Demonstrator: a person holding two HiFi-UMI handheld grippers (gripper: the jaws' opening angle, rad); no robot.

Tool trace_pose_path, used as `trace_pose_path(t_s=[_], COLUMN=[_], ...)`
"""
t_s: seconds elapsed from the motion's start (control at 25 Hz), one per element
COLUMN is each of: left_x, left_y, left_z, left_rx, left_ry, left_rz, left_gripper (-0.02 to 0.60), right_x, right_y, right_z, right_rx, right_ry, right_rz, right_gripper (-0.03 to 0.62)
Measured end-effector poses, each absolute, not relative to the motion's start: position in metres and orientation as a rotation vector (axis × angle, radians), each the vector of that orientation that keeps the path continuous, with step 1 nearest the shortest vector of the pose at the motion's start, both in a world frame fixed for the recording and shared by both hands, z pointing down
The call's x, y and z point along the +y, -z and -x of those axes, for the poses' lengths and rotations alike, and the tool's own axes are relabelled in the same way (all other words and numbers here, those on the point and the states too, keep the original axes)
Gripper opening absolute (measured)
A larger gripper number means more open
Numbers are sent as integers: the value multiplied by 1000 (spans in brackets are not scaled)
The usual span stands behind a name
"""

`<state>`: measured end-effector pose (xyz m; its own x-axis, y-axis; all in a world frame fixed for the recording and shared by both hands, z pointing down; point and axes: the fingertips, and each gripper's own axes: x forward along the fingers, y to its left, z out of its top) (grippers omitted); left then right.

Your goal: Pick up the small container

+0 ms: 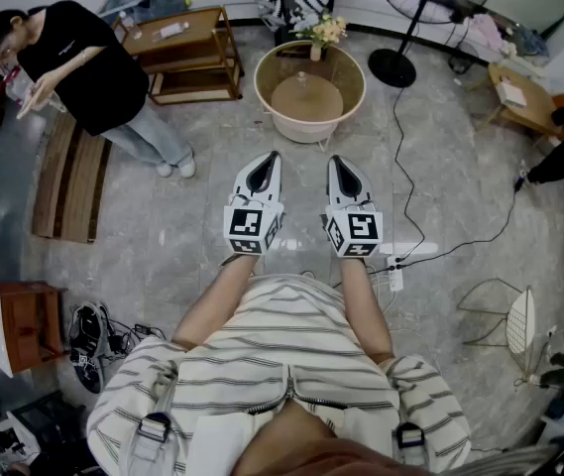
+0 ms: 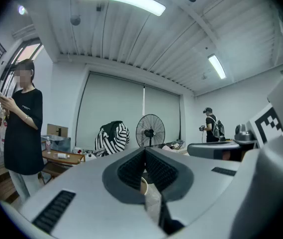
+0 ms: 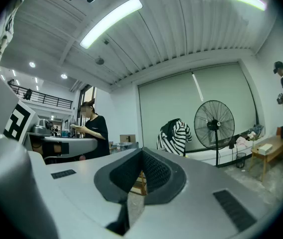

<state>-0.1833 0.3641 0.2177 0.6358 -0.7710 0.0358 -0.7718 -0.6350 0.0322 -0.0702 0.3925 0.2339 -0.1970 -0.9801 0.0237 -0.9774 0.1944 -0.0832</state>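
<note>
A round table (image 1: 262, 87) stands beyond the left gripper (image 1: 271, 157) and right gripper (image 1: 337, 161), a fan (image 1: 393, 67) to its right.

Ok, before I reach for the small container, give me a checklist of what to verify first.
1. Left gripper empty: ok, jaws together on nothing.
2. Right gripper empty: ok, jaws together on nothing.
3. Jaws opened for a grasp: not ok, both shut.
4. Small container located: cannot tell; the round table ahead clearly shows only a flower vase.
5. Bystander clear of the table: ok, the standing person is off to the left, apart from it.
</note>
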Motion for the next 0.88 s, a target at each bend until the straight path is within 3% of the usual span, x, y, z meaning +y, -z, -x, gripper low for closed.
trace_pose_path(t_s=[0.88], left_x=[365], left_y=[-269], left_z=[111], left_rx=[-1356], left_ry=[-122], left_rz=[-2743], left_gripper=[2], right_x=[382], right_y=[-263], right_z=[15], right_rx=[2472], right_ry=[183], right_rz=[1870], right_gripper=[9])
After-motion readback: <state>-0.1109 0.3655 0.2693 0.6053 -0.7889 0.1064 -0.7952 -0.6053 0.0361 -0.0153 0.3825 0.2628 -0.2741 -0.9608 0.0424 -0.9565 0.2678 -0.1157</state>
